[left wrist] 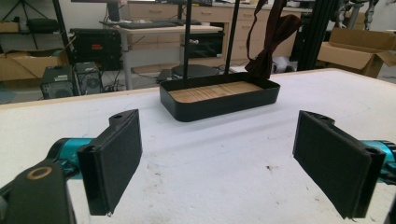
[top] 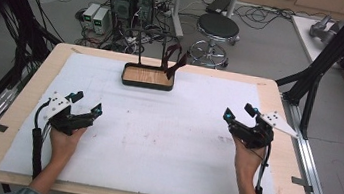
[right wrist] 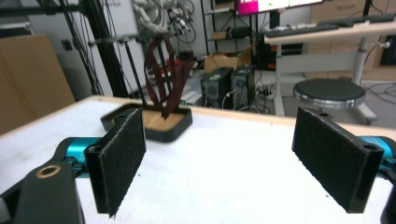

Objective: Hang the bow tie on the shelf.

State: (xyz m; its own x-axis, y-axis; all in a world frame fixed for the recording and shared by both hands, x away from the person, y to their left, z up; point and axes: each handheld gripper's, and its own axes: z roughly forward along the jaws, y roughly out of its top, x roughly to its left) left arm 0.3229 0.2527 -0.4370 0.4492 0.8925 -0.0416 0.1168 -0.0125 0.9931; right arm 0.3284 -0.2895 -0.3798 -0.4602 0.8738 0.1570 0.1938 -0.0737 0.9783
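Both tools, the left gripper (top: 84,103) and right gripper (top: 238,112), rest wide open and empty on the near table (top: 166,126), so reaching the dark red strap (top: 173,61) (draped on the far tray's (top: 147,82) rack) probably wants a slow, level approach.

Spread fingers (left wrist: 112,165) face a black tray (left wrist: 219,99) holding a dark strap (left wrist: 273,37).
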